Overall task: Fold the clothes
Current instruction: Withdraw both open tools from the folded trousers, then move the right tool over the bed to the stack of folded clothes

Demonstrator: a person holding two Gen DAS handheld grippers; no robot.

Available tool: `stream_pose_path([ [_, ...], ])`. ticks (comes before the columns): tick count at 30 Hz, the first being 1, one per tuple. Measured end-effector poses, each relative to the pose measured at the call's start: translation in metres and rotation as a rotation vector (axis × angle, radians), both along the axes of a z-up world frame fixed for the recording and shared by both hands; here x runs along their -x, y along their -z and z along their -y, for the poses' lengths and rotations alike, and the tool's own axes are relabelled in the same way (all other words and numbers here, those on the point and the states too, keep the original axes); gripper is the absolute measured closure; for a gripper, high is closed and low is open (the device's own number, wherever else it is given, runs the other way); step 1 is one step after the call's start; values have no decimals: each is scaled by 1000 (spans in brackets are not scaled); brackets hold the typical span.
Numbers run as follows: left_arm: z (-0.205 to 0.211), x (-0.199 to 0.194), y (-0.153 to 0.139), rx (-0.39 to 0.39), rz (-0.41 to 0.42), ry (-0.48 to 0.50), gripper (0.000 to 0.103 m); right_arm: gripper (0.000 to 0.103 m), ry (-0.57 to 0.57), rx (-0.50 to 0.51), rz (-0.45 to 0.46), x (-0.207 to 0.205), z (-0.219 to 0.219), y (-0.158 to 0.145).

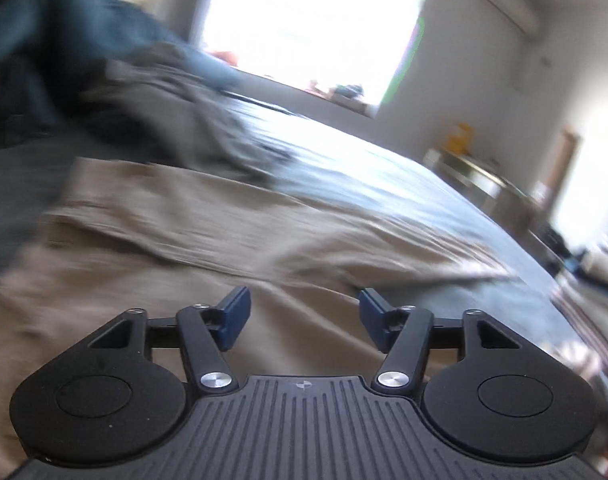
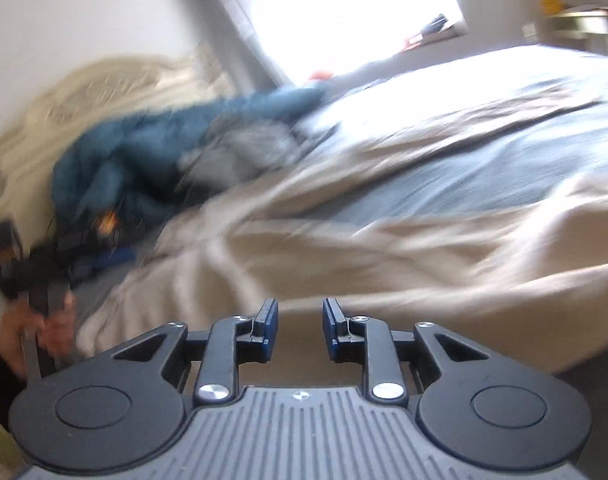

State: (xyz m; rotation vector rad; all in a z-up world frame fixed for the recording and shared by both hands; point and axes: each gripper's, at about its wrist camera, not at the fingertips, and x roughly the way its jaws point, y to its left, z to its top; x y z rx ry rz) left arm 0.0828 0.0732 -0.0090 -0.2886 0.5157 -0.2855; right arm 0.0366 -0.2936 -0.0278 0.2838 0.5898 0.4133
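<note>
Here the wide tan cloth garment (image 1: pixel 207 232) lies spread and rumpled over the bed with the blue-grey sheet (image 1: pixel 384 176), both views smeared by blur. The left gripper (image 1: pixel 304 312) hangs over it, its fingers spread apart and empty; the right gripper (image 2: pixel 299 326) also has parted, empty fingers. A teal fuzzy blanket heap (image 2: pixel 151 148) sits near the cream headboard (image 2: pixel 103 80).

Black grippers, blue-padded jaws, silver screws.
</note>
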Motion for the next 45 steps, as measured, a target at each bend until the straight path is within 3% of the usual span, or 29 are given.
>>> stream_pose_path([
  [5,59,-19,5,-73,-2,169,37,72,169,53,89,3,72,-29],
  [7,81,-25,6,-137,4,240,37,72,149,127,109,-7,85,-36],
  [9,99,-30,8,-199,13,313,37,72,73,224,132,-21,83,-40],
  [12,115,-35,19,-257,-24,382,37,72,-135,369,161,-47,58,-37],
  [17,116,-23,36,-283,-60,396,37,74,-475,552,146,-88,3,-15],
  [22,106,-12,45,-276,-74,389,37,67,-699,530,48,-131,-30,-5],
  [29,95,-3,54,-233,-58,374,37,61,-826,440,-149,-173,-64,9],
  [31,93,-1,56,-220,-46,372,37,65,-839,492,-124,-166,-73,8],
  [33,91,-2,57,-202,-41,369,37,87,-854,546,-85,-153,-80,6],
  [35,89,-3,57,-178,-42,362,37,101,-862,599,-44,-138,-86,4],
  [38,85,-7,53,-133,-50,349,37,102,-846,713,64,-120,-93,-4],
  [41,85,-12,49,-115,-47,339,37,102,-746,848,219,-117,-94,-20],
  [45,87,-16,49,-120,-59,332,37,103,-655,952,320,-125,-99,-23],
])
